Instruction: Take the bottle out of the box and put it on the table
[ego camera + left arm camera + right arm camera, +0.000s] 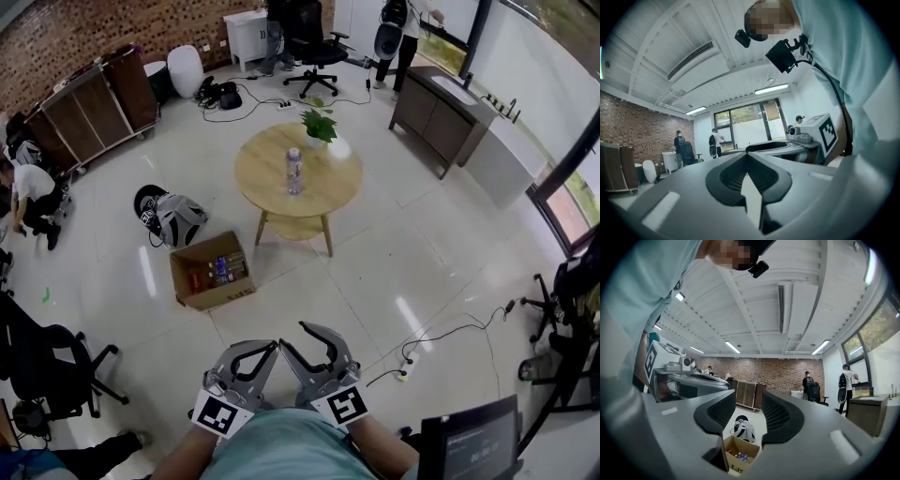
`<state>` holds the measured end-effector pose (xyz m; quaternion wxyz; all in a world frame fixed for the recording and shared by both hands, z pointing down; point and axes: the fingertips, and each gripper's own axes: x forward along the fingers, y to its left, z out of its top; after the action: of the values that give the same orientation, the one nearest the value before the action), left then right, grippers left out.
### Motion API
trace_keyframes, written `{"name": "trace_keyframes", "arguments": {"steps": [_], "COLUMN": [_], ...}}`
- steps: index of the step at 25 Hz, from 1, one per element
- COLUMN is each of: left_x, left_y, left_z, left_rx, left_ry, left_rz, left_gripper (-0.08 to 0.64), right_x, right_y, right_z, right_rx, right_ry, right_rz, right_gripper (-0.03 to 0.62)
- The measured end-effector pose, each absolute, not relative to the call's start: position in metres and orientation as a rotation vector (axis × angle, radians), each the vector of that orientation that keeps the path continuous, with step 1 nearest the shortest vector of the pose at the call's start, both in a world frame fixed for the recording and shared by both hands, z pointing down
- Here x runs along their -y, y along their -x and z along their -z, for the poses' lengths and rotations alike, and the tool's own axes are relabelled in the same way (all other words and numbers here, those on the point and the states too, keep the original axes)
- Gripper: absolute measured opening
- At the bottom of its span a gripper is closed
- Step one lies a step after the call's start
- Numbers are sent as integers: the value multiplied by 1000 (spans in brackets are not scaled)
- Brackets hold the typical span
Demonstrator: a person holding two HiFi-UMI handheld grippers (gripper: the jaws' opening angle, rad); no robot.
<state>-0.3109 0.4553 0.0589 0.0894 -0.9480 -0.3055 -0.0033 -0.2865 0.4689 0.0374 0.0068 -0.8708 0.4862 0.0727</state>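
A brick wall [66, 33] backs glossy pale floor tiles [422, 253] under strip lights [731, 347].

The person wears a pale teal shirt [291, 448], and the left claw [274, 347] and right claw [292, 335] are grey with curved jaws, each bearing a white cube [223, 415] with black square markers.

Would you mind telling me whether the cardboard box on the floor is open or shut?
Open: the box has no flaps covering its top, and bottles show inside.
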Motion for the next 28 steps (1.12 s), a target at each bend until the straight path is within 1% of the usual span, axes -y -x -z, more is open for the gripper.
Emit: {"name": "trace_keyframes", "arguments": {"steps": [5,8,13,28], "left_x": [-419,-404,-393,-403], "left_y": [323,329,339,337], "left_z": [-49,-47,-45,-46], "left_rx": [848,822,870,916], "left_ry": [2957,2964,2967,2921], "left_rz": [-114,-128,-176,-150], "left_gripper": [11,11,11,11], "right_x": [-439,-424,-408,-411], "right_y": [307,311,314,313], "right_z": [-37,-31,-27,-27], "right_rx": [-1627,-1632,-1608,-1595], "right_ry": [2740,2736,2758,2798], "right_rz": [-192,-203,-224,-236], "right_gripper": [166,162,135,98]}}
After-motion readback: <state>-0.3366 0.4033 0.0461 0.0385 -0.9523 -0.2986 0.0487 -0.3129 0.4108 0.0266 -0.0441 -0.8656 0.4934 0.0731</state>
